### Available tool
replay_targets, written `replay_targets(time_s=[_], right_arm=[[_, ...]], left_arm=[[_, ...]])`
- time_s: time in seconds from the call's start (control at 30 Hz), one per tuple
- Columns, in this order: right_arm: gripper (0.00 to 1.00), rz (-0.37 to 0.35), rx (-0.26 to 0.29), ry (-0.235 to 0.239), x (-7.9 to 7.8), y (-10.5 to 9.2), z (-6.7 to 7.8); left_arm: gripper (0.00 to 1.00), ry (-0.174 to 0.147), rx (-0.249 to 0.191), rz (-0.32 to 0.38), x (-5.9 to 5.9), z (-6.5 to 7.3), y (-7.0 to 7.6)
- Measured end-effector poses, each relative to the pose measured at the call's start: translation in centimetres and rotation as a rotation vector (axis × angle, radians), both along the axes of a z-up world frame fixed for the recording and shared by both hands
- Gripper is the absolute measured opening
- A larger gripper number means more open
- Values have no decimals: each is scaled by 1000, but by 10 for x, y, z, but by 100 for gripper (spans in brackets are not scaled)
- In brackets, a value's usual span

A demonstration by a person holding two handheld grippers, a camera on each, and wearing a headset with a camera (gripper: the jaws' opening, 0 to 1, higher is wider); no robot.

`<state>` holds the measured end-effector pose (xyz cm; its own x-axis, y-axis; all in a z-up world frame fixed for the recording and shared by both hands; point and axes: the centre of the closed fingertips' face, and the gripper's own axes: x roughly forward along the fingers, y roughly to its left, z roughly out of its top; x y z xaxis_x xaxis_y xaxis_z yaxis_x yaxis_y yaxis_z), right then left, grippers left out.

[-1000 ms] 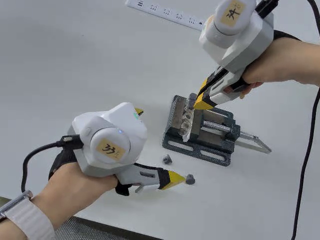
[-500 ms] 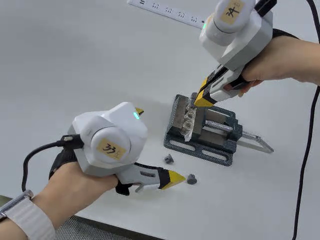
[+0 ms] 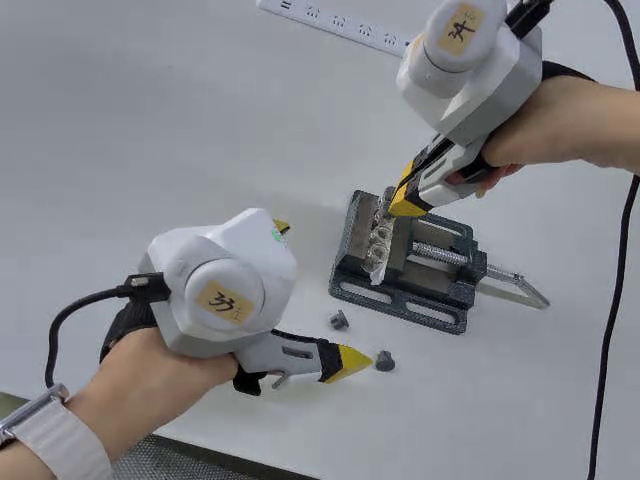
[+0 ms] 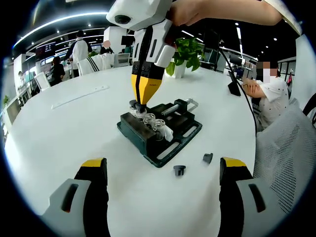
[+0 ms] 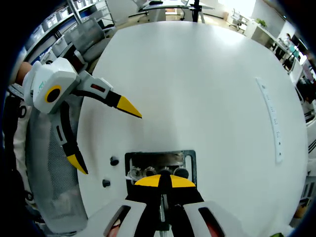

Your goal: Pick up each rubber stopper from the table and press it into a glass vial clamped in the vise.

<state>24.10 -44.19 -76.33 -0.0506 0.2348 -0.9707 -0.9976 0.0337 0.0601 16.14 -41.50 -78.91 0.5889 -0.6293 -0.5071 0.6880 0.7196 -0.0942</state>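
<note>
Right claw (image 3: 393,206) pinches narrowly on a stopper (image 4: 141,105), upright over the end vial (image 3: 382,224) in the vise (image 3: 400,297), likely for pressing; left claw (image 3: 314,292) gapes wide beside two loose stoppers (image 3: 384,361) on the bench (image 3: 150,120).

Three rubber stoppers (image 3: 384,361) show — two loose on the surface (image 3: 150,120), one pinched in the right tongs (image 3: 397,207) — alongside one vise (image 3: 400,295), one power strip (image 3: 340,25), and a row of glass vials (image 3: 378,243), at least three, exact count unclear.
</note>
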Motion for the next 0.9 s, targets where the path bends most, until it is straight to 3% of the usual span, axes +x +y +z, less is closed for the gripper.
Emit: replay_targets(time_s=[0.9], right_arm=[[0,3,-51,0,-2,0,-3]], left_arm=[[93,-2,-10,0,2,2,-3]])
